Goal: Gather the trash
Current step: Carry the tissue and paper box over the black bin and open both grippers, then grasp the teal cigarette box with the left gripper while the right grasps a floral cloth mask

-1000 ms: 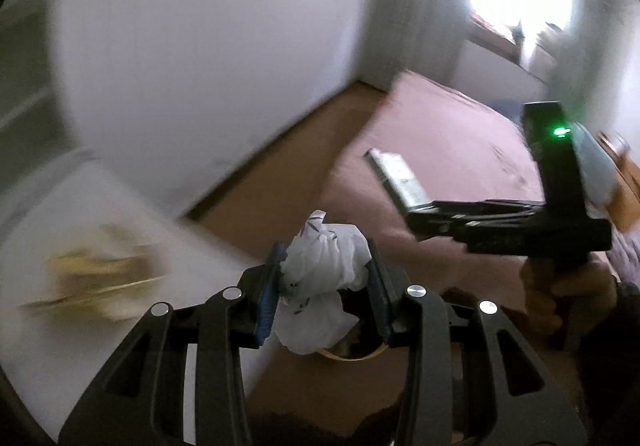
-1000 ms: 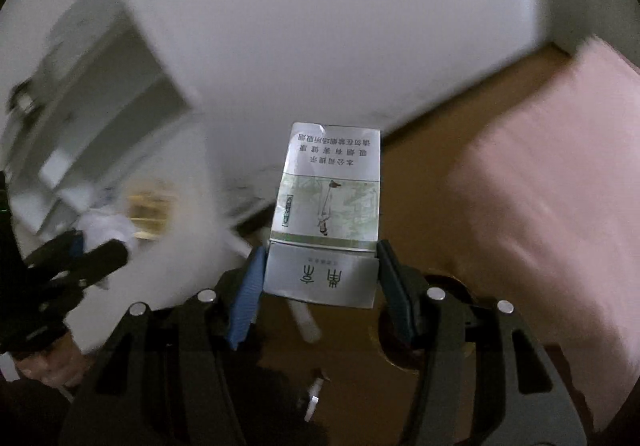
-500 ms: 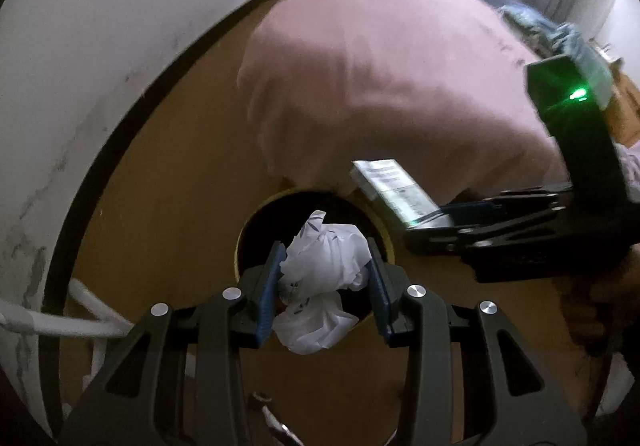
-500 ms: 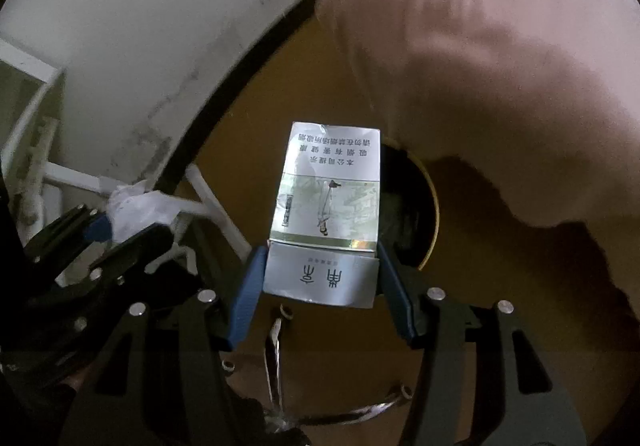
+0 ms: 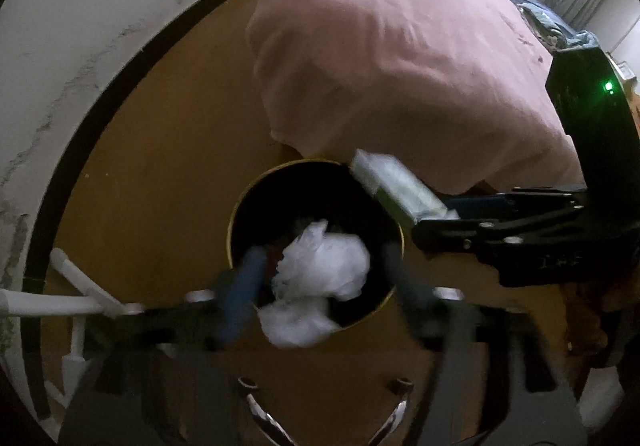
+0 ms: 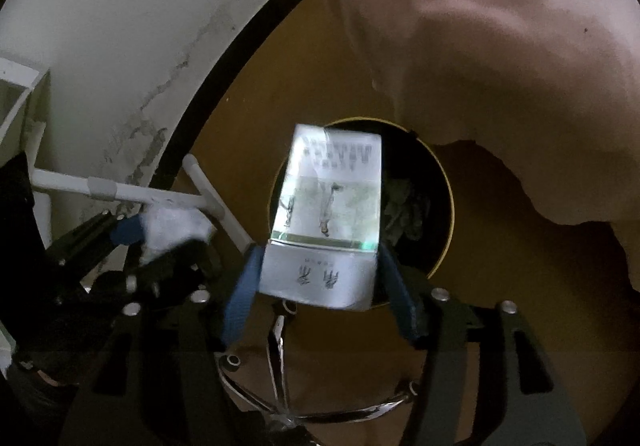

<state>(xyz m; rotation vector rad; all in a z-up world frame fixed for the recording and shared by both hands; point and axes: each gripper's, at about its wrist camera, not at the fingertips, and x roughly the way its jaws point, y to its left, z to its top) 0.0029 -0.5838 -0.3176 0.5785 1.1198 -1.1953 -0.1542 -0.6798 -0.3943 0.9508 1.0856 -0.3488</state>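
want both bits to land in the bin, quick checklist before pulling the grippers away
1. Round bin under left gripper: ok.
2. Left jaws opening, gaps either side of crumpled tissue: ok.
3. Tissue wholly over the bin mouth: not ok, its lower part overhangs the near rim.
4. Right gripper jaws opening, box between them: ok.
5. Box fully free of the pads: cannot tell.
6. Bin has room: ok, some trash inside, opening mostly dark.

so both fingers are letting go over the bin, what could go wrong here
1. The crumpled tissue hangs over the near rim of the bin as the left gripper opens; it may land on the floor.
2. The carton leaving the opening right gripper overlaps the bin's left edge and could clip the rim.
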